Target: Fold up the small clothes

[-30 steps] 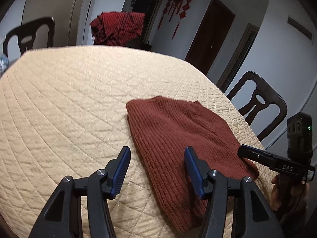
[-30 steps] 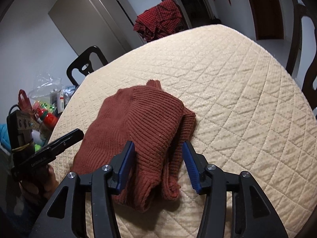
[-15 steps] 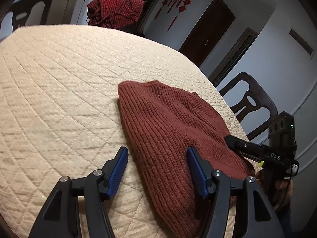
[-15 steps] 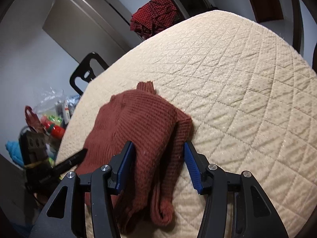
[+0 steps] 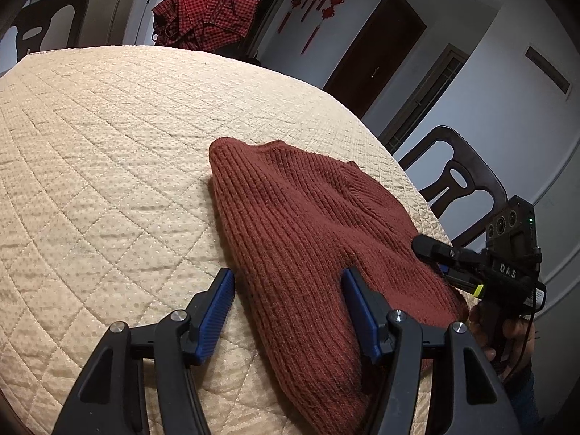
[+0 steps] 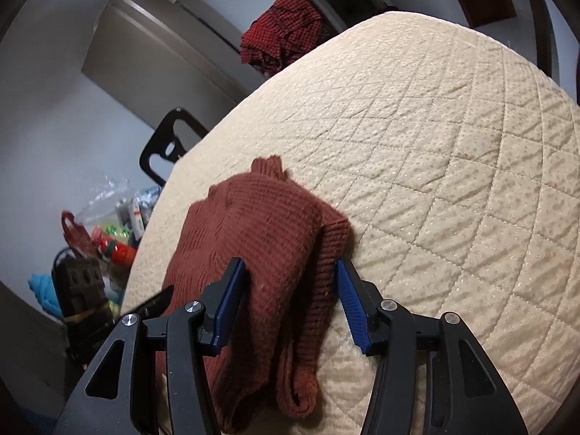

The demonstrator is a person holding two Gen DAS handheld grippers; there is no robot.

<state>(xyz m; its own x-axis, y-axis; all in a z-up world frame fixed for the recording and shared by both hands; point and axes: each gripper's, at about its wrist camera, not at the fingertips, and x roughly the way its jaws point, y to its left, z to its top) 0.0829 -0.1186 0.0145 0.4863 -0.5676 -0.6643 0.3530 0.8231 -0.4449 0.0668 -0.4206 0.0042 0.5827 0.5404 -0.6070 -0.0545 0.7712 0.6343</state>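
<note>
The rust-red ribbed knit sweater lies half-folded on the cream quilted table cover, long axis running away from both tongs, its near hem between the spread, unclamped jaws of the left gripper and right gripper, the right nearer its doubled sleeve edge.

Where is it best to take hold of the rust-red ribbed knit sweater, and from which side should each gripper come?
Probably at the near end of the rust-red ribbed knit sweater, coming from the table's near edge. The left gripper already straddles its left fold edge, and the right gripper straddles the side where the folded sleeve lies. Both are open. These edges are thick and raised, so the pads can pinch them.
</note>
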